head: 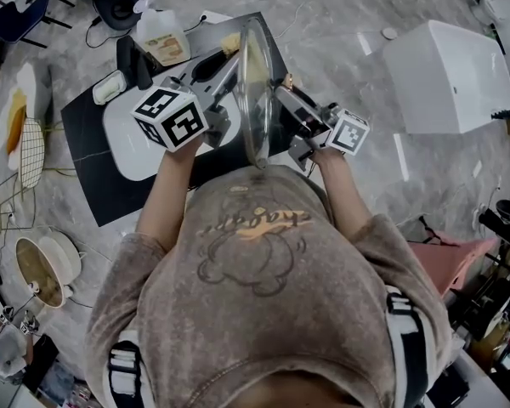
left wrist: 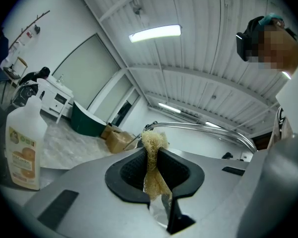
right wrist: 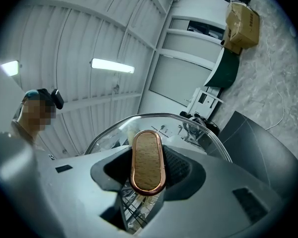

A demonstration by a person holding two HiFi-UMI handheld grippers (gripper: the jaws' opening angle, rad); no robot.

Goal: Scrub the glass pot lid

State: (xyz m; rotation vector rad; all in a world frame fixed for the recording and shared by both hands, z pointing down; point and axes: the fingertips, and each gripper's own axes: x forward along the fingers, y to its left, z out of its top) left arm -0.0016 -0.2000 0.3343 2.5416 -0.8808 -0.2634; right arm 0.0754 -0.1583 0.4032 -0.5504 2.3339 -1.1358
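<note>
Glass pot lid [head: 255,100]: held on edge above the dark mat [head: 93,168], between the 2 grippers. Judged rigid, breakable and slick when wet, so hold it by the knob only.

Right gripper [right wrist: 149,150]: clamped on the lid's wooden knob [right wrist: 148,170].

Left gripper [left wrist: 156,158]: pinching a loofah scrubber [left wrist: 153,140] near the lid's rim.

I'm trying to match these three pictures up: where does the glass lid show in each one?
Head view: lid stands on edge, top centre, over the dark mat.
Left gripper view: its rim arcs right of centre, beyond the scrubber.
Right gripper view: lid domes at centre, behind its wooden handle.
Shared landmark: cardboard box, in both gripper views.
</note>
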